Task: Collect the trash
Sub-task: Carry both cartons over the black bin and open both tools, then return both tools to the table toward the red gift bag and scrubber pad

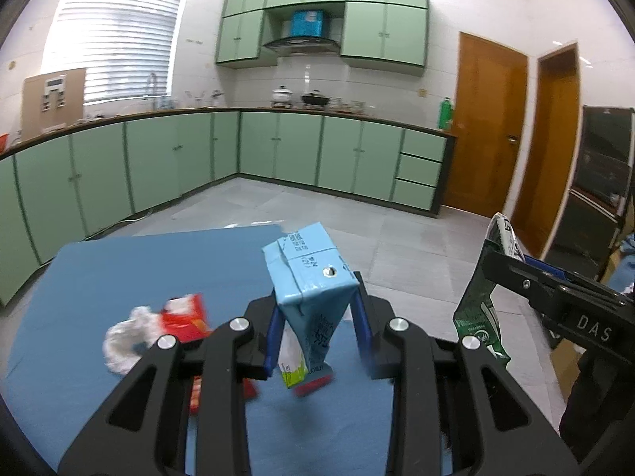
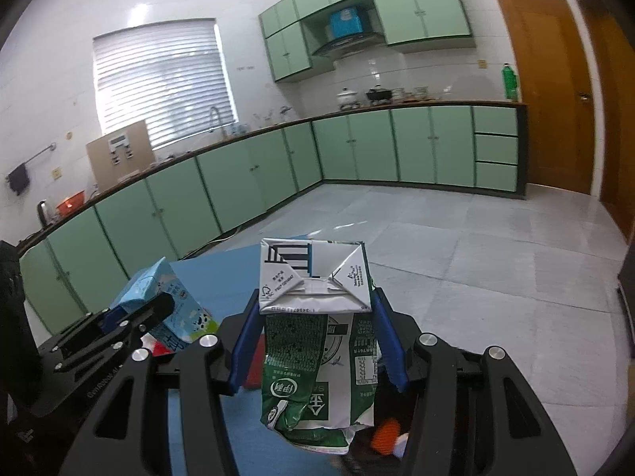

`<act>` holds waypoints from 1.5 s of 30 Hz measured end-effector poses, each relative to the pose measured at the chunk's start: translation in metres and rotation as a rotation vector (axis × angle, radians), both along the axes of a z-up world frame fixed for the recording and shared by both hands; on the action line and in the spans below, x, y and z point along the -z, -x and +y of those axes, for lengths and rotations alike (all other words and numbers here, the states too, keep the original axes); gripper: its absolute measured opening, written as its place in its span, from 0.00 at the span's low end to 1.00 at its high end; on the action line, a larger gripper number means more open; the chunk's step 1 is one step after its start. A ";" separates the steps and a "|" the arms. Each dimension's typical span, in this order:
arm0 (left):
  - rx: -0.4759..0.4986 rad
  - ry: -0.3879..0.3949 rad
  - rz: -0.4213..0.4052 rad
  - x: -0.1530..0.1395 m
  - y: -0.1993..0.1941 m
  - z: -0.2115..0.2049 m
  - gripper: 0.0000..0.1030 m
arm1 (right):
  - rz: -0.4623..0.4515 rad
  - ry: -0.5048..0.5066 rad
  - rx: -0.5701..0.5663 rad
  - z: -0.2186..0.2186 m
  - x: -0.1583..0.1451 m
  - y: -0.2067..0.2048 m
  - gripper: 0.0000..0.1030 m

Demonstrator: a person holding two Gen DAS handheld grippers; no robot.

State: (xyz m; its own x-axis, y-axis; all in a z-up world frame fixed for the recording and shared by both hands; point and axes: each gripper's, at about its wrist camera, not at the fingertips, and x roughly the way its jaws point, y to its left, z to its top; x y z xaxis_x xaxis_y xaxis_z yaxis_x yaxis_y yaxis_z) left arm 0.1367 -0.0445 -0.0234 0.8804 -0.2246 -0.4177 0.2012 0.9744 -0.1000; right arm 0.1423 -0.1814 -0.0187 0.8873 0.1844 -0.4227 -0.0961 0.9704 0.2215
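Trash here means two drink cartons, both lifted clear of the blue tabletop (image 1: pixel 99 277). One is a pale blue milk carton (image 1: pixel 305 277) pinched across its crushed middle by the left gripper (image 1: pixel 317 329), the other a green-and-white carton (image 2: pixel 313 333) clamped below its folded end by the right gripper (image 2: pixel 313 341), its jaws set wider on the broader box. Both look empty and light; their thin card walls buckle under pressure (the green one is already torn and crumpled at its lower end), so the firmer hold is likely near the folded seams. On the tabletop lie a white crumpled tissue (image 1: pixel 127 333) and a red packet (image 1: pixel 184 317), soft and light.
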 end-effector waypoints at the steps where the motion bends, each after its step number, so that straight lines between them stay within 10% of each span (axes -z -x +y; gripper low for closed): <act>1: 0.019 0.001 -0.001 0.001 -0.003 -0.010 0.29 | -0.001 0.003 0.013 -0.007 0.000 0.001 0.52; 33: 0.237 -0.033 0.257 0.110 -0.131 -0.199 0.32 | 0.232 -0.001 0.235 -0.162 0.119 -0.062 0.53; 39: 0.243 -0.019 0.264 0.110 -0.135 -0.196 0.59 | 0.278 -0.004 0.255 -0.170 0.136 -0.073 0.75; 45: 0.212 -0.005 0.232 0.096 -0.132 -0.179 0.63 | 0.275 0.021 0.293 -0.168 0.133 -0.066 0.90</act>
State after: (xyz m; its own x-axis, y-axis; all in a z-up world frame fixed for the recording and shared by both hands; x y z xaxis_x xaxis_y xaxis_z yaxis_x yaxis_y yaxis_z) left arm 0.2686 -0.2231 -0.1191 0.6949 -0.3903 -0.6040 0.3725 0.9138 -0.1620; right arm 0.2087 -0.3497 -0.1518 0.7544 -0.0714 -0.6525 0.2457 0.9525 0.1798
